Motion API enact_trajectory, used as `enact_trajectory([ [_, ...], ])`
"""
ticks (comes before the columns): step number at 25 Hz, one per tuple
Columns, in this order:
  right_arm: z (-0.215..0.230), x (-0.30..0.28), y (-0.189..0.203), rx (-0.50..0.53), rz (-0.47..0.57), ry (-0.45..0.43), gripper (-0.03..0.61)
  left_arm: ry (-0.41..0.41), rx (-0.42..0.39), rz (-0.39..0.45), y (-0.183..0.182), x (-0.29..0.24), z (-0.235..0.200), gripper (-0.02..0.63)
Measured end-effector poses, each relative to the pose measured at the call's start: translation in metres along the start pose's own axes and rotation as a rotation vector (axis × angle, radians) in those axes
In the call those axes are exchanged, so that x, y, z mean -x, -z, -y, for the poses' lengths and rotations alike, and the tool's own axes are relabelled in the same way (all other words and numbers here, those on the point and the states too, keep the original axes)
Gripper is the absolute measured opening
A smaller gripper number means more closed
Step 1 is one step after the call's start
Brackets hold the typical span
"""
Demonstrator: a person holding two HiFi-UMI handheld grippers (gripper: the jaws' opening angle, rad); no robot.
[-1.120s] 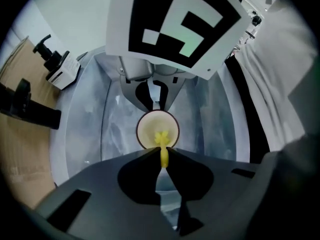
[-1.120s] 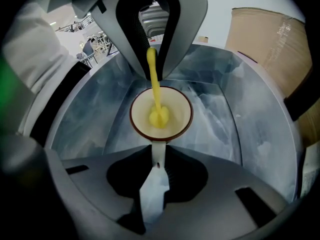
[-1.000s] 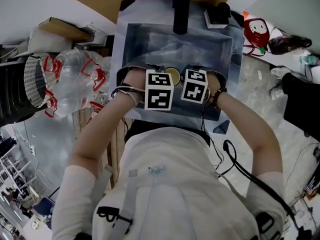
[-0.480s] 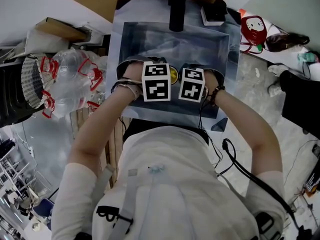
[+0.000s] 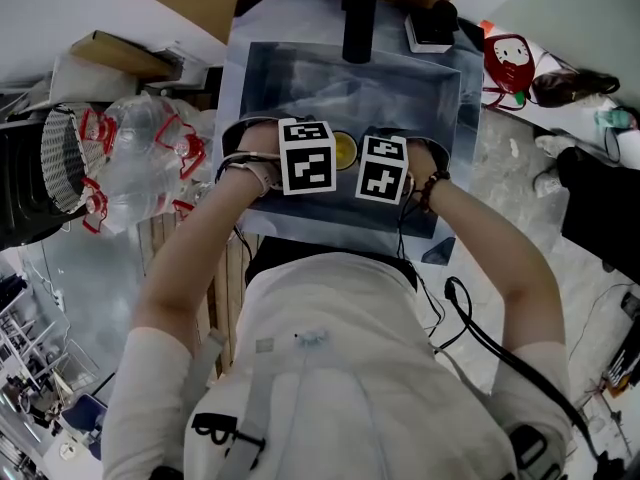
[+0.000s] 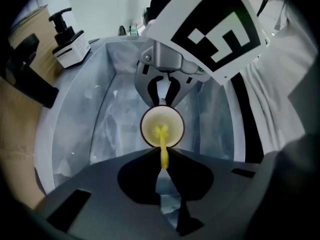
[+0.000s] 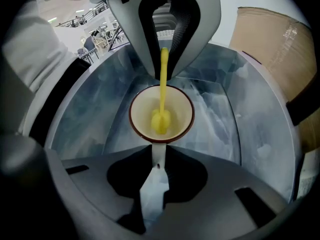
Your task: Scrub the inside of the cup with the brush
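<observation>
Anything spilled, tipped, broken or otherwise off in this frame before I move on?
Nothing stands out. The right gripper holds the cup by its handle over the sink. The left gripper holds the yellow brush with its head inside the cup. No spill or damage shows.

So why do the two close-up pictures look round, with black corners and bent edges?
Left gripper view: a wide-angle lens bows the basin walls around the cup and blackens the corners. Right gripper view: same curving and dark rim, though the brush is sharp. Head view: milder bending, no dark corners.
</observation>
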State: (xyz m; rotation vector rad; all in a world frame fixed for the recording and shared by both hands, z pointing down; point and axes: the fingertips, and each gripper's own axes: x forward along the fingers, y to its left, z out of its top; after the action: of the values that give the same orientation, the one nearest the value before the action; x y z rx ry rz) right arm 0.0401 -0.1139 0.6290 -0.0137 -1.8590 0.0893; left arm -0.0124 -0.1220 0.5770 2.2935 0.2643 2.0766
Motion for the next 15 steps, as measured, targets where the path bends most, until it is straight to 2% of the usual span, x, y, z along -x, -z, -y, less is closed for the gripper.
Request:
enact_trajectory([
  [3, 0.000, 0.000, -0.001, -0.003, 0.000, -0.002, 0.067, 0.063, -0.010, 0.013, 0.000, 0.000, 0.008, 0.035],
  [5, -0.001, 0.000, -0.001, -0.002, 0.001, -0.005, 0.067, 0.073, -0.007, 0.018, 0.000, 0.000, 0.010, 0.035],
  [8, -0.001, -0.001, -0.001, -0.004, 0.004, -0.007, 0.067, 0.074, -0.007, 0.022, 0.000, 0.000, 0.010, 0.035],
  [15, -0.002, 0.000, 0.000, 0.004, 0.002, -0.007, 0.067, 0.026, -0.091, 0.075, -0.006, 0.002, 0.017, 0.035],
])
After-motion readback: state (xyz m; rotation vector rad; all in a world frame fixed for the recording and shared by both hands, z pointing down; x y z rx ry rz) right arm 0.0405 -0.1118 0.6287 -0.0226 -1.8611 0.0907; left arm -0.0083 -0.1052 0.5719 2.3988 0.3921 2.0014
